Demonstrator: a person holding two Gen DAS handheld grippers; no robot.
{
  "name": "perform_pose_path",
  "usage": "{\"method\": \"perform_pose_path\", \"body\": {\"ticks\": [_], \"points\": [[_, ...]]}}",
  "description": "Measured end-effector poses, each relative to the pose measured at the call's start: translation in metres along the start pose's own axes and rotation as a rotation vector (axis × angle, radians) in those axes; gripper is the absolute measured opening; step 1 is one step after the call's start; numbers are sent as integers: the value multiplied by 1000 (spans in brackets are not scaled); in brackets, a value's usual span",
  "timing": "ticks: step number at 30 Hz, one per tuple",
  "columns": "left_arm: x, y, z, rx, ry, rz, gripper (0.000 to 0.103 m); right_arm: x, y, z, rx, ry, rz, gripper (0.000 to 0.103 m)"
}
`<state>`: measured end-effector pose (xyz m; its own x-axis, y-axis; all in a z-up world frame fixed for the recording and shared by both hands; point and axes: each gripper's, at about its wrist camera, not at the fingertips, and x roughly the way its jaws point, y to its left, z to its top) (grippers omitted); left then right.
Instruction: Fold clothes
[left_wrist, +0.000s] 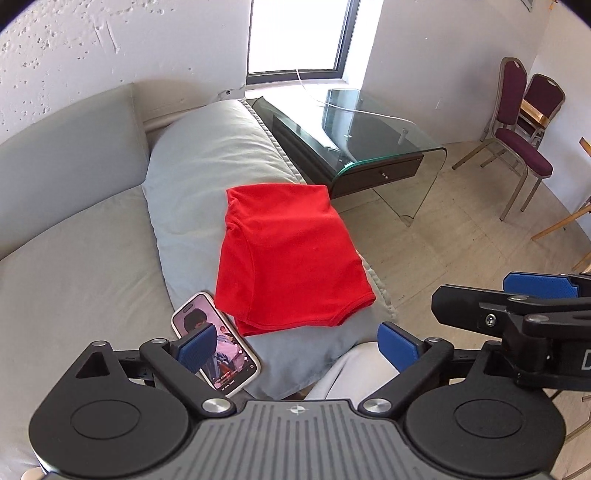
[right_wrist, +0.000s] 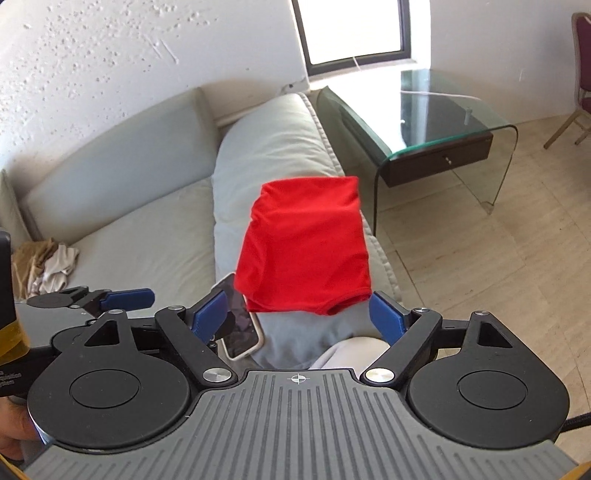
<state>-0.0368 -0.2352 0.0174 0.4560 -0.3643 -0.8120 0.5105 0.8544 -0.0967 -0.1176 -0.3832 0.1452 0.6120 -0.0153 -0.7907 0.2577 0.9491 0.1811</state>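
while tools gape, red garment (left_wrist: 291, 254) folded, seemingly.

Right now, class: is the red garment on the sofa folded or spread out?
Folded. The red garment lies as a compact rectangle on the grey cushion, with doubled layers showing along its near hem and no gripper touching it.

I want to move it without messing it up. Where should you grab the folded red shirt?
Probably the near hemmed edge of the folded red cotton shirt, coming from the near side: its layers stack there, overhanging the grey cushion.
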Motion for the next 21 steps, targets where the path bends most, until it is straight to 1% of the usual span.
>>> {"method": "perform_pose_path", "body": {"ticks": [3, 6, 9, 14, 17, 21], "points": [[-5, -2, 0, 2, -13, 12, 99, -4, 0, 1, -4, -9, -17, 87], [-9, -5, -1, 22, -32, 27, 100, -5, 0, 1, -17, -15, -40, 88], [-9, -6, -2, 28, -39, 25, 100, -4, -1, 0, -20, -13, -47, 88], [-8, -7, -5, 28, -28, 23, 99, 4, -5, -2, -19, 1, -74, 88], [-8, -9, -6, 22, -21, 38, 100, 6, -8, -3, -19, 7, -83, 88], [-9, -10, -6, 14, -21, 43, 101, 6, -11, -4, -30, -4, -115, 89]]}}
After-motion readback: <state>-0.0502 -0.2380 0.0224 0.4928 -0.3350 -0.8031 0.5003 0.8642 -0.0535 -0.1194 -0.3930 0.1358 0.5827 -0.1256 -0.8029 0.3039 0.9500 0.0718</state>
